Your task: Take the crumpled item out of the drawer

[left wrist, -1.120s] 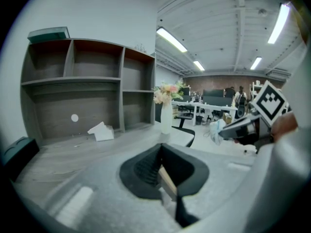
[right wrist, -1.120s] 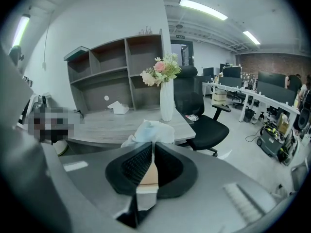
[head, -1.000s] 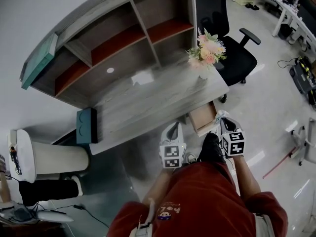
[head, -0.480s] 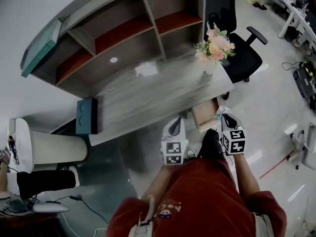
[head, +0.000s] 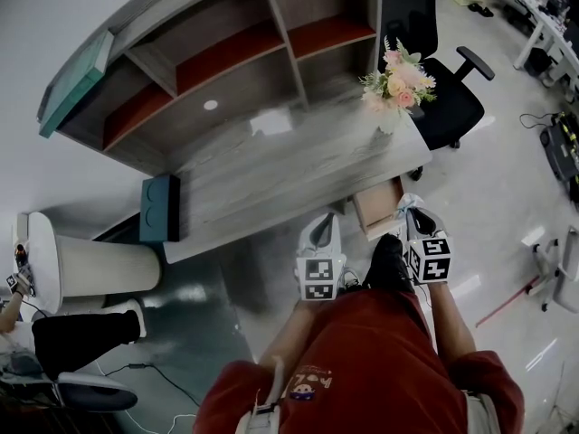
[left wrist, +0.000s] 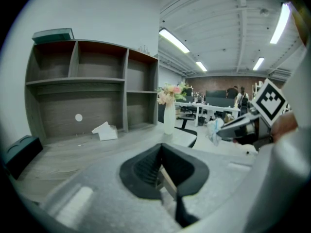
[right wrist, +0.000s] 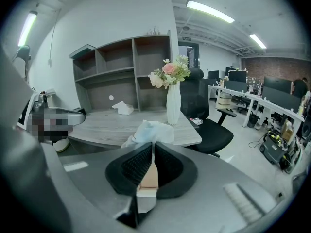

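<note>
Head view: grey wood desk [head: 280, 183] w/ shelf unit [head: 217, 57], flowers [head: 398, 78], black chair [head: 445, 102], glossy floor [head: 502, 188]. Drawer [head: 378, 208] stood open at desk's front right. Only print: square markers [head: 317, 278] on the tongs.

Left gripper view: left gripper [left wrist: 161, 152] was clenched, nothing in it.

Right gripper view: right gripper [right wrist: 151, 147] was clamped on the white crumpled item [right wrist: 148, 131], held up near the drawer.

A grey wooden desk [head: 271, 174] carries an open shelf unit [head: 226, 52] along its back, with a flat teal box [head: 77, 84] on top. A vase of flowers [head: 395, 80] stands near the right corner, with a black office chair [head: 448, 102] beyond it. A white folded thing [head: 270, 121] lies mid-desk.
</note>
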A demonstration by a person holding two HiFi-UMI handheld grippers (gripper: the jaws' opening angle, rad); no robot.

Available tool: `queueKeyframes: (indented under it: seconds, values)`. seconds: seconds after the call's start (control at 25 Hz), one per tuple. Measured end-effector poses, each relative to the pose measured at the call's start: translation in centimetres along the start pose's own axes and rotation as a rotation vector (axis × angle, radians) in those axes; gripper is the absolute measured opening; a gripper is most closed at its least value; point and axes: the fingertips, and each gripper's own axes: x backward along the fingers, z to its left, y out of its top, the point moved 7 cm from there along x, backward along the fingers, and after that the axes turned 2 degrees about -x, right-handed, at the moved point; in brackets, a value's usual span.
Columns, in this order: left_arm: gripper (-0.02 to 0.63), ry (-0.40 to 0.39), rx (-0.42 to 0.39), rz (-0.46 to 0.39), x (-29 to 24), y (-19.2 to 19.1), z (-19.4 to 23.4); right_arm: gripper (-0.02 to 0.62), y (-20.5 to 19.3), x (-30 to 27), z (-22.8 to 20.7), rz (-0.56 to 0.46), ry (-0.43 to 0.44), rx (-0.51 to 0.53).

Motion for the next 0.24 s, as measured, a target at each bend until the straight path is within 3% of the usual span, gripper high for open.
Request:
queueKeyframes:
  seconds: [0.24]
  values:
    - [-0.002, 0.0, -0.008, -0.022, -0.76, 0.47, 0.23, 0.017, 0.72, -0.52, -0.39, -0.016, 0.007, 0.023]
